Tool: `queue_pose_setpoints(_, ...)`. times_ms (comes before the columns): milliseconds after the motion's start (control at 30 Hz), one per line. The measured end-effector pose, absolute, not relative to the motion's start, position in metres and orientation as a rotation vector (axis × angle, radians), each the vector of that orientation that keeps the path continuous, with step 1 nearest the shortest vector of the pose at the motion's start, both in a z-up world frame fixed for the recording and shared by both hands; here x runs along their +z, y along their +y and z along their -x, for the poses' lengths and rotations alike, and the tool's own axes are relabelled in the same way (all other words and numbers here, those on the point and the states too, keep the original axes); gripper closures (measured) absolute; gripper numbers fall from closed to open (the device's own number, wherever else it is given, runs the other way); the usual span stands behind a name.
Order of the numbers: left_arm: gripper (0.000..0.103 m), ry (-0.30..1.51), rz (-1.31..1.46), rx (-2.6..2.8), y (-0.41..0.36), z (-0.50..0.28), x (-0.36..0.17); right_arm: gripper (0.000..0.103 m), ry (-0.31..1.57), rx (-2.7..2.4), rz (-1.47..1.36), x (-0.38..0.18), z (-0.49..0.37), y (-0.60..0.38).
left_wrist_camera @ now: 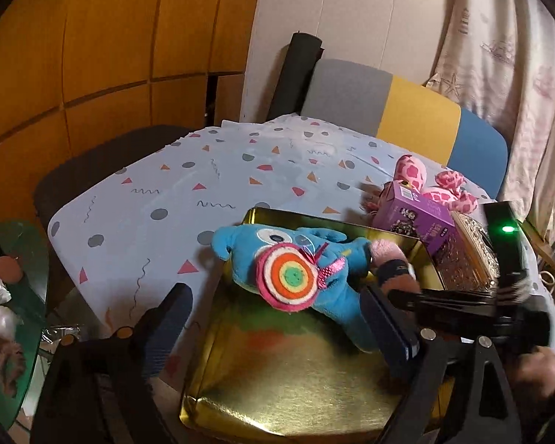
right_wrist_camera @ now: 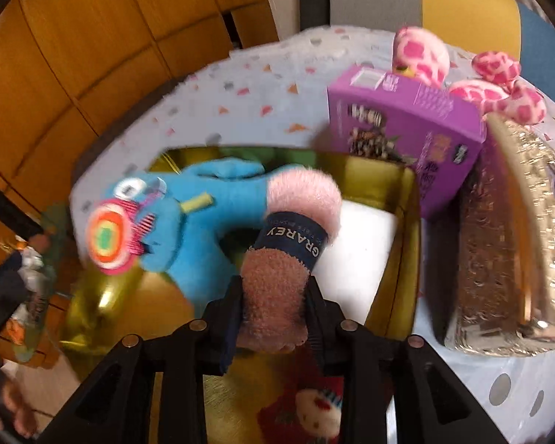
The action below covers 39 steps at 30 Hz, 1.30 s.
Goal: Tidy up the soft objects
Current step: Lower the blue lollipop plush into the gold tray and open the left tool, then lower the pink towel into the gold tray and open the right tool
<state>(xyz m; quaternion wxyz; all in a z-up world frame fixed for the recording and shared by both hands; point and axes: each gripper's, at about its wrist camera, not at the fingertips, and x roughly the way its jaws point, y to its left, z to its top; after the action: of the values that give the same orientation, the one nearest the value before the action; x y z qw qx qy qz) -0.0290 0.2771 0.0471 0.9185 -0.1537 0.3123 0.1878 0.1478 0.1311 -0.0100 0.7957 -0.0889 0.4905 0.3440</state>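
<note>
Your right gripper (right_wrist_camera: 273, 318) clamps pink socks (right_wrist_camera: 277, 288) over the gold tin (right_wrist_camera: 407, 199); your left gripper (left_wrist_camera: 277, 318) stands open around the blue toy (left_wrist_camera: 314, 270).

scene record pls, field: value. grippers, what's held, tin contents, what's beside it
left gripper: open, blue plush toy between its fingers, grip not confirmed
right gripper: shut on pink fuzzy roll
roll label: dark band reading GRAREY
container: gold tin, open
in or over tin: blue plush toy, pink roll
beside tin: purple box, glittery gold bag
behind box: pink spotted plush
surface: patterned tablecloth
</note>
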Motion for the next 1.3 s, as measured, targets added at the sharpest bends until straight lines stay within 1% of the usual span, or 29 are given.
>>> queue_pose_setpoints(67, 0.007, 0.647, 0.309, 0.384, 0.273, 0.030, 0.046, 0.068, 1.065, 0.723, 0.190, -0.017, -0.151, 0.133)
queue_pose_setpoints(167, 0.007, 0.654, 0.290, 0.391, 0.269, 0.029, 0.045, 0.065, 1.071, 0.720, 0.172, -0.021, -0.152, 0.128)
queue_pose_setpoints(300, 0.005, 0.663, 0.292, 0.386, 0.267, 0.029, 0.043, 0.058, 1.043, 0.720, 0.140, -0.012, -0.148, 0.117)
queue_pose_setpoints(433, 0.002, 0.664, 0.288, 0.383, 0.264, 0.030, 0.043, 0.058, 1.003, 0.714, 0.129, 0.003, -0.142, 0.109)
queue_pose_setpoints(1300, 0.000, 0.693, 0.217, 0.334, 0.227, 0.027, 0.046, 0.058, 0.797, 0.633, 0.116, 0.053, -0.098, 0.034)
